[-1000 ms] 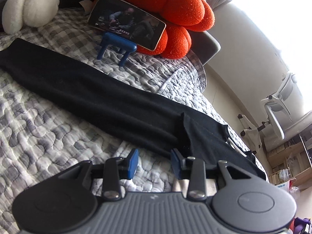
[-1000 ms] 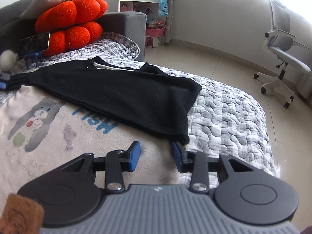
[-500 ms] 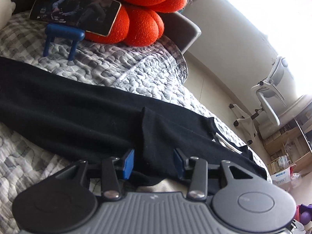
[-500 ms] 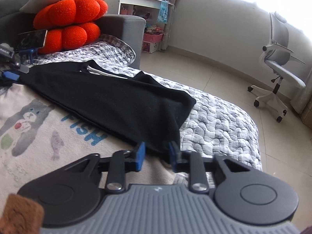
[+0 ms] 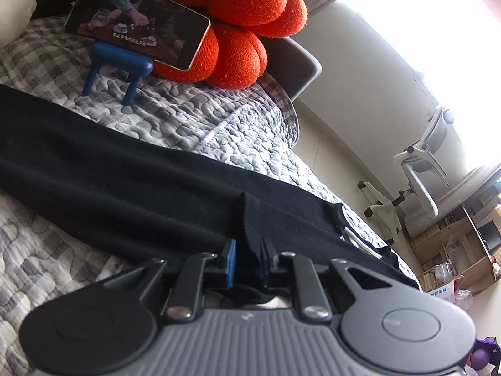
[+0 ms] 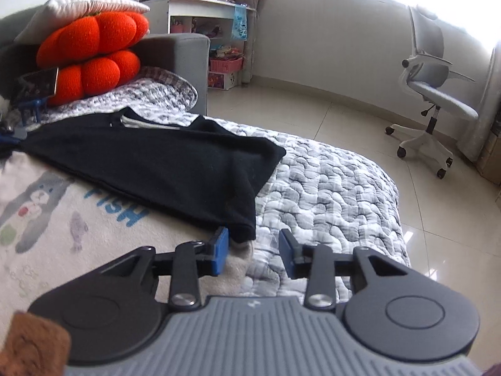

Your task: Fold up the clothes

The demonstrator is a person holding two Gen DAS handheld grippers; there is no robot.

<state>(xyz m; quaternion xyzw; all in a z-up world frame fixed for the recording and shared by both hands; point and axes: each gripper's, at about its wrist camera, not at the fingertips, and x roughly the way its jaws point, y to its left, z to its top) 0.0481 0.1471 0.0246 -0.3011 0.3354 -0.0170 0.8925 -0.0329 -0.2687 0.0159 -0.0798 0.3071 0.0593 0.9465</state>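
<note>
Both grippers point forward and downward over the bed, low against the fabric.

The left gripper (image 5: 249,258) has its blue pads (image 5: 230,261) drawn close together, and a raised fold of the black garment (image 5: 131,185) stands pinched between them. The cloth rises in a small ridge straight ahead of the fingertips, then runs away to the left of the fingers as a long dark band across the grey quilt (image 5: 200,125). Its jaws have been closing over the last moment, and now they grip the fabric. Beyond the fingers, farther up the bed, a phone (image 5: 137,42) leans on a small blue stand (image 5: 120,64) against an orange cushion (image 5: 247,25).

The right gripper (image 6: 252,252) has its jaws apart; they have just been opening. The corner of the black garment (image 6: 162,163) lies just ahead of its left pad (image 6: 219,250), close to or touching that pad, while the other pad stands clear of it over the quilt (image 6: 328,194). No pad presses on the cloth. From that corner the garment spreads ahead and to the left of the fingers, lying partly over a pale cloth with a bear and fish print (image 6: 62,219). Far ahead and to the right of the fingers an office chair (image 6: 435,87) stands on the tiled floor.
</note>
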